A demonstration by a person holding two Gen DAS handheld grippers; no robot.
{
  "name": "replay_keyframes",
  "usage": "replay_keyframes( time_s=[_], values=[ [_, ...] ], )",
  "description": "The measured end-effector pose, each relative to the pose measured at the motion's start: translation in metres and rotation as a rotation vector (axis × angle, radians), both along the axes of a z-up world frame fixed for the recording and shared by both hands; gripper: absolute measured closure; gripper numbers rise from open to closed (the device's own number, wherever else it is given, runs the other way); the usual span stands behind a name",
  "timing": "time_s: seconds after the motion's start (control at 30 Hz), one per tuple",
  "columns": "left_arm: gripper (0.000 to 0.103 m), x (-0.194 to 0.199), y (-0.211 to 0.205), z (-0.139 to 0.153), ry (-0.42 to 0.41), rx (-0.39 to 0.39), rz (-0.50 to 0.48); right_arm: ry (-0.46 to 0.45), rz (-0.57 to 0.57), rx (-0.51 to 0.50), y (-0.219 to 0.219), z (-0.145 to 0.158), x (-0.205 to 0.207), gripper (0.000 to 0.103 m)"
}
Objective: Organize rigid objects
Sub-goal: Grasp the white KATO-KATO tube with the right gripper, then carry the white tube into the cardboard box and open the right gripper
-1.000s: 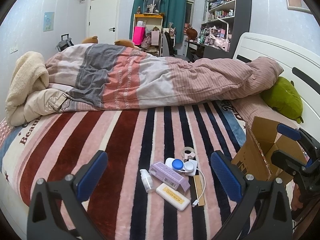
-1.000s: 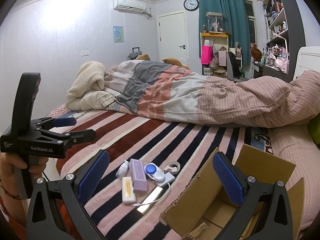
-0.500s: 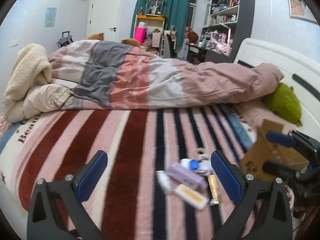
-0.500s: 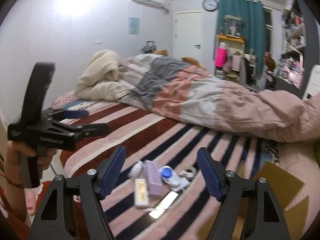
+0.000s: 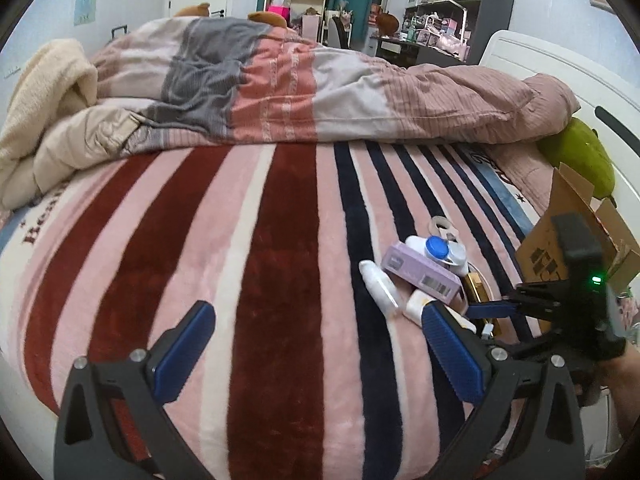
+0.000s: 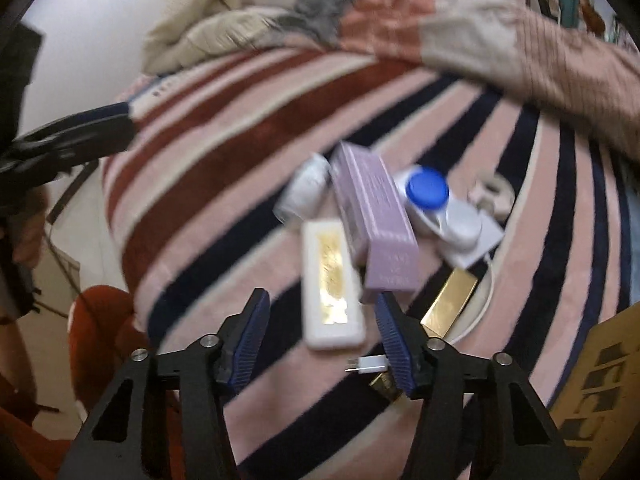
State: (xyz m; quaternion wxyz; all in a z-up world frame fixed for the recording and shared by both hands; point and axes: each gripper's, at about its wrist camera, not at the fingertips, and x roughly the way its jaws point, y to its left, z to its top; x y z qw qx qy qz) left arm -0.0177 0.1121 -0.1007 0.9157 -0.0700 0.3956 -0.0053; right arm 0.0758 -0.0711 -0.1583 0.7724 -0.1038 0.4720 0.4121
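Right tongs (image 6: 322, 332): jaws part open, nothing gripped. The blue pads straddle the near end of the white bar with gold label (image 6: 332, 282); whether either pad touches it can't be told, the view is motion-blurred. Right tongs also show at the right edge of the left wrist view (image 5: 496, 308), low over the pile.

Left tongs (image 5: 316, 354): jaws wide open, empty, over bare striped blanket (image 5: 276, 280) to the left of the pile.

Pile sits on the bed, right of centre, just left of the cardboard box (image 5: 560, 236):
- White bar nearest, long axis running near-to-far.
- Lilac carton (image 6: 374, 220) just right of the bar, touching or overlapping its far end, angled.
- Small white bottle (image 6: 306, 190) lying on its side, far-left of the carton, touching it.
- Contact lens case (image 6: 438, 204), one blue cap and one white, right of the carton, resting on a white flat pack (image 6: 478, 248).
- Tape roll (image 6: 494, 196) far-right of the case.
- Gold strip (image 6: 450, 304) near-right, partly under the carton end, with a white cable (image 6: 476, 312) curving around it; the cable's plug (image 6: 368, 362) lies just beside the right pad.

Box: flaps open, at the right edge of both views; contents can't be seen.

Far side of the bed: bunched quilt (image 5: 320, 88) across the width, cream blanket (image 5: 44, 96) at far left, green plush (image 5: 580, 160) at the headboard, right.
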Motion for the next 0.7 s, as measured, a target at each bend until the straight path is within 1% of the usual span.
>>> replay_keyframes(
  time_s=[0.07,0.13,0.2,0.3,0.37,0.47,0.57,0.6,0.63,0.67,0.7],
  values=[
    [0.001,-0.001,-0.002,-0.001,0.002,0.001,-0.009,0.026,0.008,-0.005,0.002,-0.008,0.004,0.058],
    [0.001,-0.001,-0.005,-0.002,0.005,0.0,-0.014,0.04,0.012,-0.018,0.006,-0.013,0.01,0.067],
    [0.001,-0.001,-0.006,-0.001,0.012,-0.009,-0.022,0.036,0.018,-0.028,0.009,-0.013,0.012,0.071],
    [0.001,0.001,-0.007,-0.001,0.025,-0.053,-0.059,0.0,0.032,-0.039,0.012,-0.005,0.006,0.072],
    [0.001,0.002,-0.01,0.001,0.03,-0.076,-0.091,-0.003,0.055,-0.015,0.013,-0.001,0.0,0.072],
    [0.001,0.004,-0.017,0.007,0.033,-0.117,-0.151,-0.027,0.083,0.038,0.009,0.017,-0.017,0.072],
    [0.002,0.008,-0.028,0.024,0.02,-0.196,-0.22,-0.079,0.107,0.113,0.002,0.045,-0.031,0.072],
    [0.006,0.011,-0.035,0.033,0.008,-0.213,-0.249,-0.099,0.11,0.137,-0.003,0.055,-0.035,0.072],
    [0.012,0.013,-0.041,0.04,-0.001,-0.22,-0.272,-0.124,0.11,0.163,-0.009,0.067,-0.038,0.072],
    [0.015,0.017,-0.053,0.052,-0.014,-0.223,-0.308,-0.155,0.105,0.186,-0.016,0.079,-0.042,0.072],
    [0.021,0.021,-0.061,0.059,-0.022,-0.221,-0.335,-0.184,0.098,0.204,-0.026,0.09,-0.044,0.072]
  ],
)
